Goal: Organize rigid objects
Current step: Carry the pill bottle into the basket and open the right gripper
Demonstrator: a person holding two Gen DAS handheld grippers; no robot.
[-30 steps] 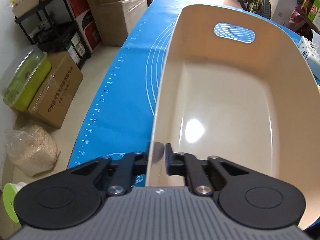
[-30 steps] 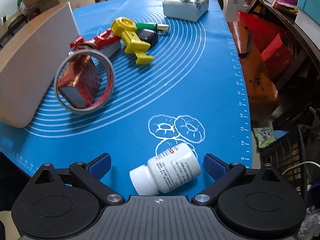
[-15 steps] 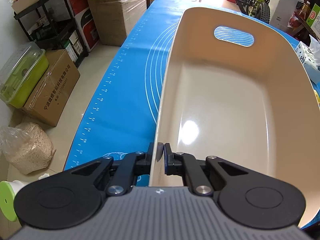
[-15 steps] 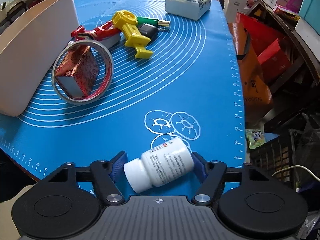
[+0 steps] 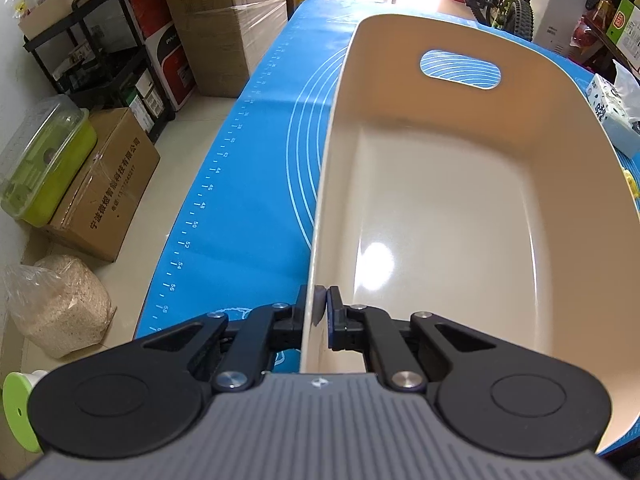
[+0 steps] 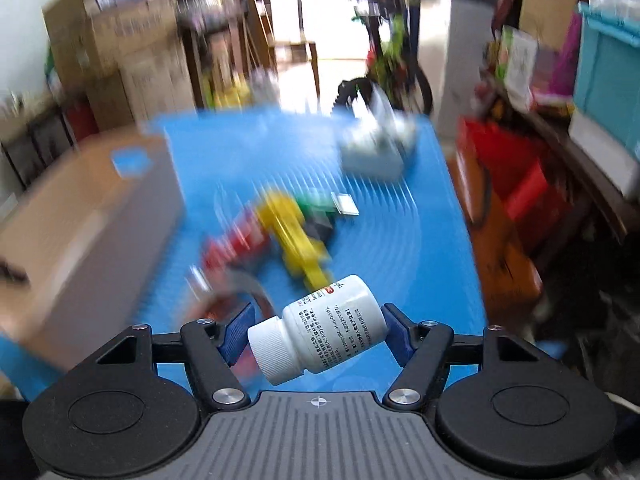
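the left gripper (image 5: 319, 312) was clenched on the beige bin's (image 5: 460, 216) rim; the right gripper (image 6: 316, 332) grasped a white pill bottle (image 6: 320, 330) above the blue mat (image 6: 420, 248).

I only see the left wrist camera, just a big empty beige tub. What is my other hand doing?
Observer: The right gripper has its fingers shut on a white bottle, which lies sideways between them.
Operator: Is the bottle sitting on the table?
Observer: No, it is in the air above the blue mat.
Operator: Is there other stuff to put away?
Observer: Yes, a yellow toy and a red toy lie on the mat, to the right of the tub, though that picture is blurry.
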